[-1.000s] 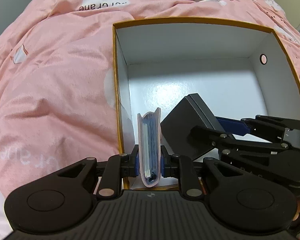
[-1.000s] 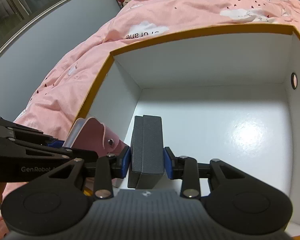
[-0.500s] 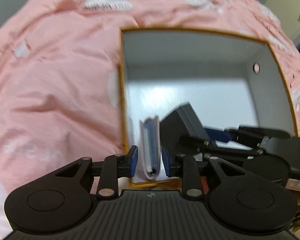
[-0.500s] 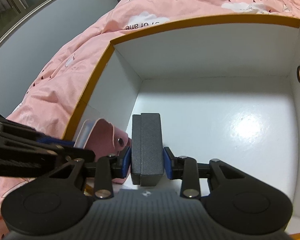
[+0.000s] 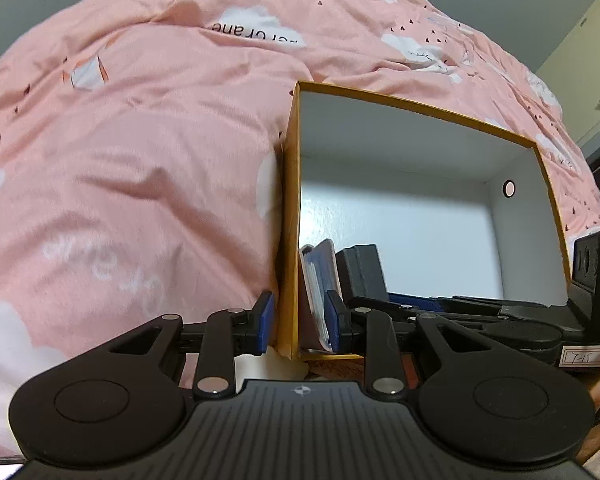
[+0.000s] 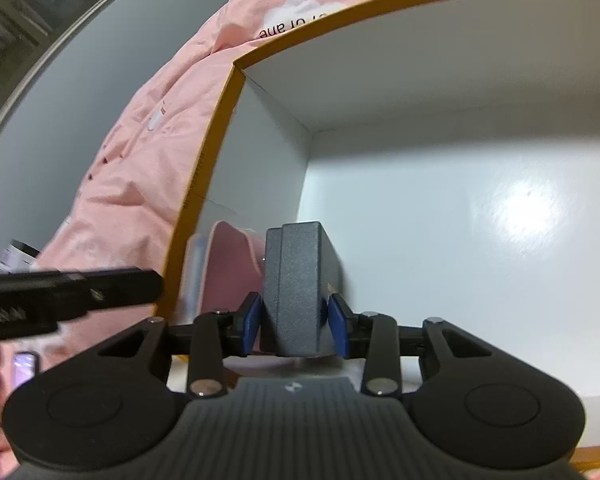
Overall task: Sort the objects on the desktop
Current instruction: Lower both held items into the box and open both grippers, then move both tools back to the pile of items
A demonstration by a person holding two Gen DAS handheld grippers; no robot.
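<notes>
A white storage box with an orange rim [image 5: 420,102] lies on a pink duvet. Inside, a pink card holder [image 5: 318,276] stands on edge against the box's left wall, free of any pad. My left gripper [image 5: 299,320] is open, one finger outside that wall and one inside beside the card holder. A dark grey box [image 6: 296,280] stands on the white floor next to the card holder [image 6: 228,264]. My right gripper [image 6: 295,322] has the grey box between its blue pads; its jaws are opening and the pads are easing off the sides. The left gripper's finger [image 6: 68,292] crosses that view's left edge.
The pink cloud-print duvet [image 5: 140,160] surrounds the storage box. A round hole [image 5: 509,188] pierces the box's right wall. The white floor [image 6: 480,260] beyond the grey box is bare. A grey wall and window frame [image 6: 60,80] stand to the left.
My left gripper let go of the card holder and drew back to the left, so its jaws now straddle the box wall. The right gripper's pads widened slightly around the grey box.
</notes>
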